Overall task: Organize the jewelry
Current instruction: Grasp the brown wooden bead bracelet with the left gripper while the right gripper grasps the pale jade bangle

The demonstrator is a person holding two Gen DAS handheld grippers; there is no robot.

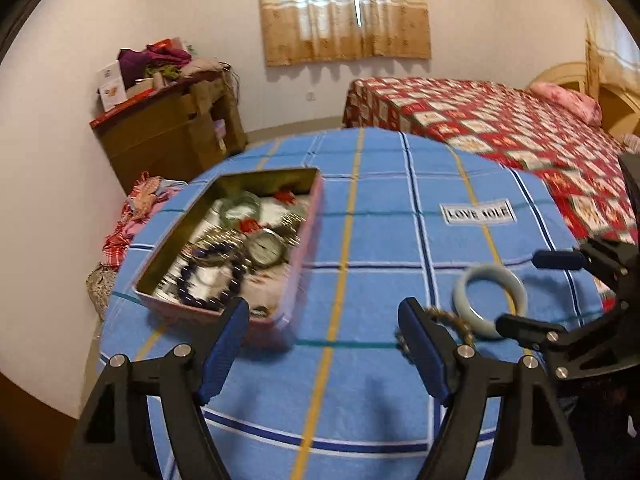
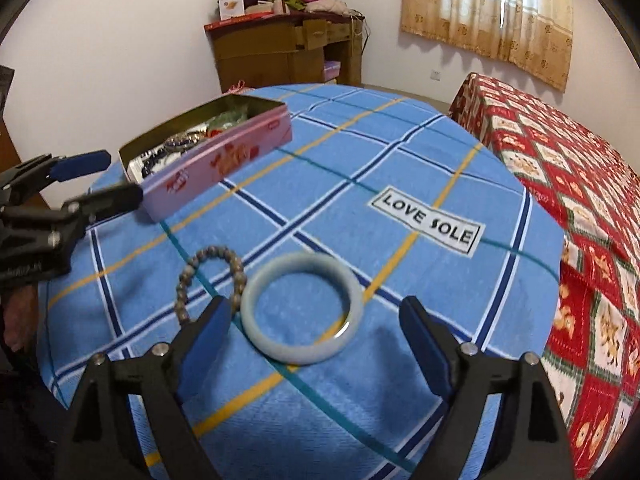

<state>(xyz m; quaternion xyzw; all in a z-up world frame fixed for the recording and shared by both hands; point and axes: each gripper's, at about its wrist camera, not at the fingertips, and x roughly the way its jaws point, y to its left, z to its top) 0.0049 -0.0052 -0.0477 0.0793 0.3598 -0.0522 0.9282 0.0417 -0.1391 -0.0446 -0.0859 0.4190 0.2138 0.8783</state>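
- The left hand-held gripper (image 1: 322, 322) is spread wide with nothing between its pads, above the blue checked cloth (image 1: 360, 240) covering the counter.
- The right hand-held gripper (image 2: 316, 320) is also released, its fingers on either side of the pale jade bangle (image 2: 303, 307) without touching it.
- A brown bead bracelet (image 2: 210, 280) lies just beside the bangle.
- The pink tin (image 1: 308, 236) holds a watch (image 1: 266, 250) and purple beads (image 1: 212, 276).
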